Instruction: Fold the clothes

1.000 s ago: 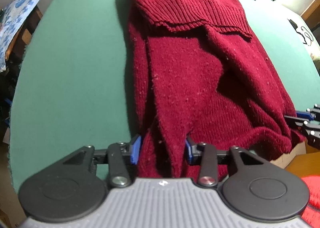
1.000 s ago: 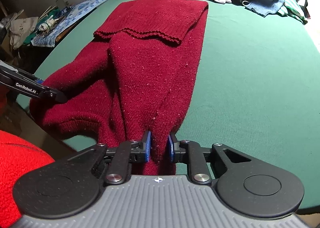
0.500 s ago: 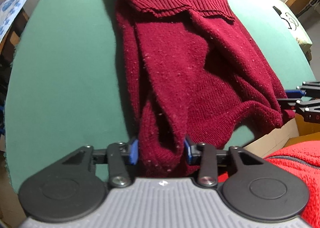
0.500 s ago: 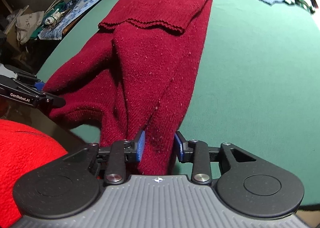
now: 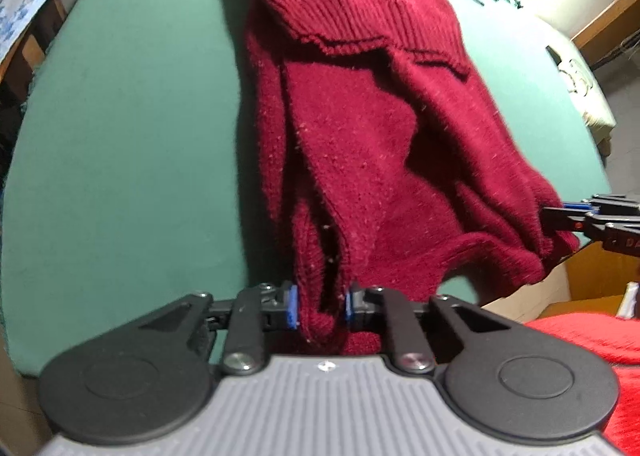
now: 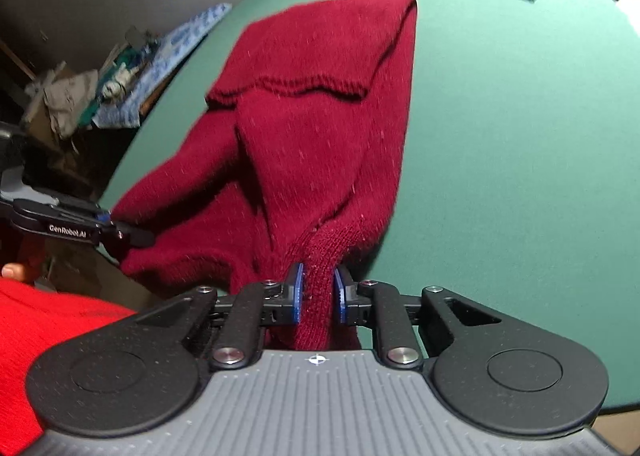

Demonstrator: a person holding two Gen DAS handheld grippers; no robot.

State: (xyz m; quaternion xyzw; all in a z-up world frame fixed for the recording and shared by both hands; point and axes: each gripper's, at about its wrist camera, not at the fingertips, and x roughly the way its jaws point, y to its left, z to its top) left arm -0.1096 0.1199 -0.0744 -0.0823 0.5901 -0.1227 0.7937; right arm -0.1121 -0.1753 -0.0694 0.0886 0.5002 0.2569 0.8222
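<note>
Writing: "GenRobot.AI" on our left gripper.
Grippers: left and right closing, both pinching our sweater.

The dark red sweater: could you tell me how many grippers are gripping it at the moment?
2. The left gripper closes on the dark red sweater at its near left corner; the right gripper closes on its near right corner.

At nine o'clock in your right wrist view, the left hand-held gripper carries white lettering reading "GenRobot.AI"; you can read nothing else.
</note>
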